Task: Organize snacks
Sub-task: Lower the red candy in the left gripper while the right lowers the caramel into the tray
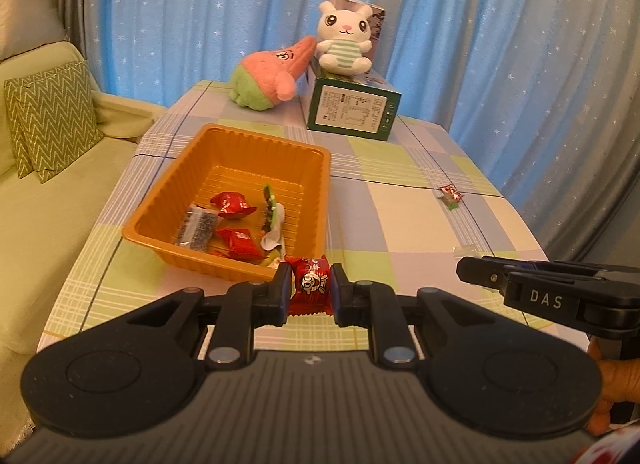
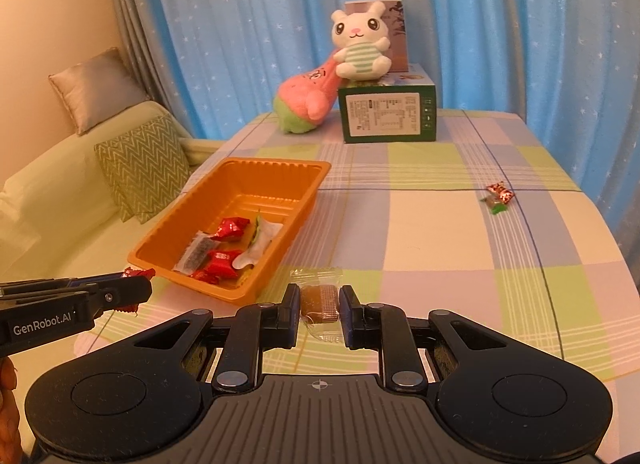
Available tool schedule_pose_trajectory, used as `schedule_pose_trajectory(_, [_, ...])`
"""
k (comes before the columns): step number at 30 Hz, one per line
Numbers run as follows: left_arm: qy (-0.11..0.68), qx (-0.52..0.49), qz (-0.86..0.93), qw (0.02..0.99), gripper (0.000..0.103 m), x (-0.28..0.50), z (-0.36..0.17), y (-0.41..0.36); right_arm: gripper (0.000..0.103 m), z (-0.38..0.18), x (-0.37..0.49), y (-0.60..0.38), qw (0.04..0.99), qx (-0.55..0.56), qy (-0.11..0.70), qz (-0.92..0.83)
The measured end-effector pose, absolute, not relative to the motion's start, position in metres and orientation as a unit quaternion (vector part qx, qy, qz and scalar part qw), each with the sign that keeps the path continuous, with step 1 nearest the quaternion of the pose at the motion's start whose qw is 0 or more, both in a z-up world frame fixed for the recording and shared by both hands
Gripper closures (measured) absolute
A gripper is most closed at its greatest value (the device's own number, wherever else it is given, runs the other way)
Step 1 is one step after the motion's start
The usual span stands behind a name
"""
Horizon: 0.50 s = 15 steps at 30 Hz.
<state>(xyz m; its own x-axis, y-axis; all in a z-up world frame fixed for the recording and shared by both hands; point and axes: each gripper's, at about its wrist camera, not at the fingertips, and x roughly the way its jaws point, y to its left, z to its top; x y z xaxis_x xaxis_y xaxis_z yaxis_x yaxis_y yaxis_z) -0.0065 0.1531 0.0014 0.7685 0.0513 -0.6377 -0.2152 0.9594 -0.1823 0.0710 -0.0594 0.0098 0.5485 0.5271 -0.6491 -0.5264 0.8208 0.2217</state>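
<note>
My left gripper (image 1: 311,288) is shut on a red-wrapped candy (image 1: 311,284), just short of the near rim of the orange tray (image 1: 160,199). In the right wrist view the same left gripper (image 2: 132,292) shows from the side with the red candy (image 2: 138,272) in its tip. My right gripper (image 2: 320,306) is shut on a brown candy in a clear wrapper (image 2: 319,300), near the orange tray's (image 2: 308,195) right front corner. Several wrapped snacks lie in the tray, among them red ones (image 1: 233,204). A loose red and green candy (image 1: 451,195) (image 2: 499,195) lies on the tablecloth at the right.
At the far end of the checked table (image 1: 400,223) stand a green box (image 1: 352,109), a white bunny plush (image 1: 346,37) on top of it and a pink plush (image 1: 272,75) leaning beside it. A sofa with cushions (image 1: 52,119) lines the left edge. Blue curtains hang behind.
</note>
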Motion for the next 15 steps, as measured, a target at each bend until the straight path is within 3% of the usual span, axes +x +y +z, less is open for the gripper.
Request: schedule_pose_trajectory(15, [0.335,-0.131,0.085,0.929,0.085,-0.008,-0.002,0.17,0.082,0.004,0.073,-0.038,0.873,-0.01,0.374,0.314])
